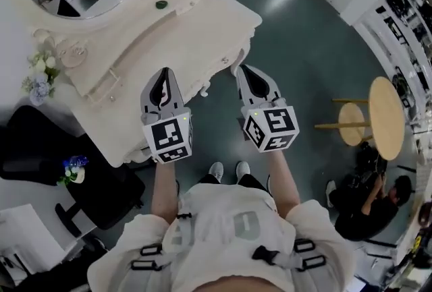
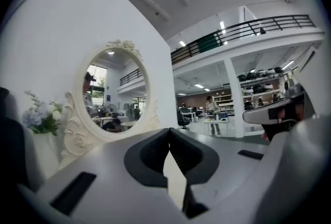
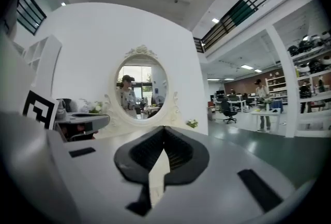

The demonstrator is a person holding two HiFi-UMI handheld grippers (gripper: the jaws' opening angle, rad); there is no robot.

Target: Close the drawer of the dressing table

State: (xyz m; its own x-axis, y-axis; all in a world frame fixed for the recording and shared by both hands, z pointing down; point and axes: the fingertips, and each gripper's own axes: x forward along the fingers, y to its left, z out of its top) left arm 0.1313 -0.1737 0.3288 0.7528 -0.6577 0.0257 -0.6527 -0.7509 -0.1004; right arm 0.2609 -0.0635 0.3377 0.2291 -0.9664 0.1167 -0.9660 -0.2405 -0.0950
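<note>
Approach step. Left claw [image 1: 164, 75] and right claw [image 1: 246, 70] pressed together, empty. Dressing table [image 1: 202, 27] at 11 o'clock, untouched. Drawer unclear. Next: press its front inward.

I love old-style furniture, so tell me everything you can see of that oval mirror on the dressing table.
The oval mirror has a cream-white carved frame, with a leafy crest on top and scrolls at its foot. It stands upright at the back of the dressing table, a white wall behind it. Its glass reflects a workroom and a person. A bunch of pale flowers stands beside its frame.
</note>
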